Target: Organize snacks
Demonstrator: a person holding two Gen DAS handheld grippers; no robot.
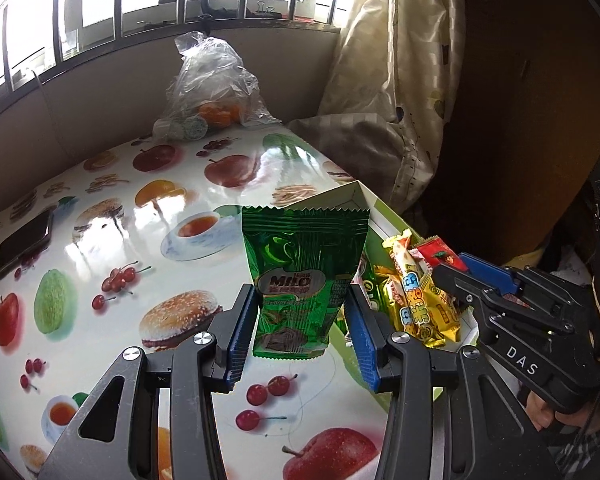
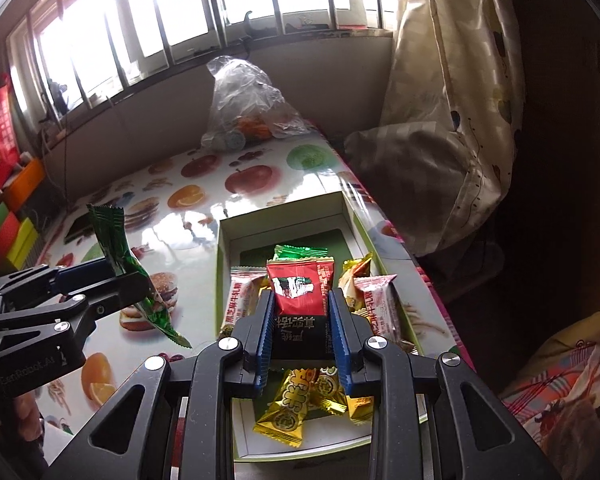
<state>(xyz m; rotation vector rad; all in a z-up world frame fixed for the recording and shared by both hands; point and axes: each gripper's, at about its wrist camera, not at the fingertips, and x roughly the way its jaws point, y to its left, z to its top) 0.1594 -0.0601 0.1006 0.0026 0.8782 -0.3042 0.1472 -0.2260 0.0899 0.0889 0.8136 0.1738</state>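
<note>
Left wrist: glossy green Milo packet (image 1: 300, 280), upright.

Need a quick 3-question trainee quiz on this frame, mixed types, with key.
1. True or false: the left gripper holds the green Milo packet upright over the table.
2. What does the right gripper hold? A) a gold candy B) a red and black packet C) a phone D) nothing
3. Fill in: the loose snacks lie inside an open ___ on the table.

Key
1. True; the packet is clamped between the blue pads.
2. B; the red and black packet sits between its jaws, above the box.
3. box
</note>
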